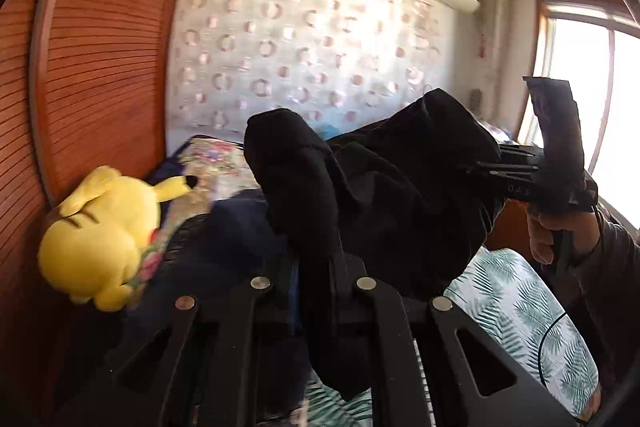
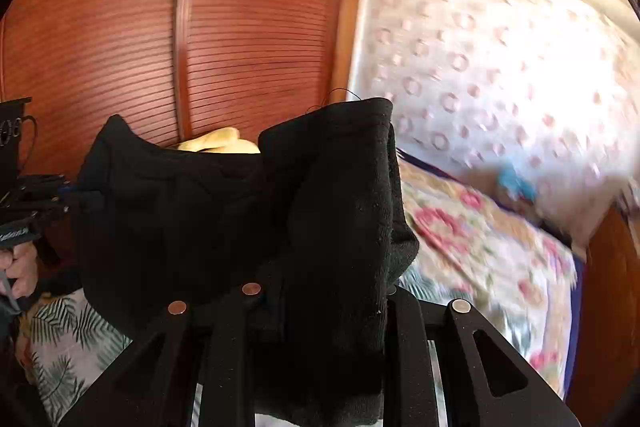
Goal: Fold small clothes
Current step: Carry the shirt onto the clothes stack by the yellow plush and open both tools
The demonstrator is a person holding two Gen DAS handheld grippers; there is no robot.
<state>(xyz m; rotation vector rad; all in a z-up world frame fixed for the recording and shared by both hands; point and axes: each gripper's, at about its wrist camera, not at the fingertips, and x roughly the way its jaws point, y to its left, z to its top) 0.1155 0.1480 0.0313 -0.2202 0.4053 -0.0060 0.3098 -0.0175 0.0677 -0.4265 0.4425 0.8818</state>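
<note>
Two hand-held grippers share one small black knitted garment, lifted clear of the bed; the left gripper is clenched on one bunched end of the cloth, which wraps over its fingertips and hangs below them; the right gripper is likewise clenched on the other end, its fingertips buried under the folds.

Largest behind the fingers is a reddish-brown slatted wooden wardrobe door, hard and ribbed; beyond the fingers lies a bed with a floral quilted cover, soft and padded; just under the fingers spreads a white sheet printed with green palm leaves, smooth and flat; left of the left fingers rests a yellow plush toy, rounded and fuzzy; the garment itself looks thick, stretchy and limp, sagging between the two grips.

In my judgement the main risks are these; the cloth is bunched rather than held by an edge, so a layer could slip free from either pinch; the sagging middle may crease or twist when laid down, spoiling the fold; a wide swing could brush the plush toy.
</note>
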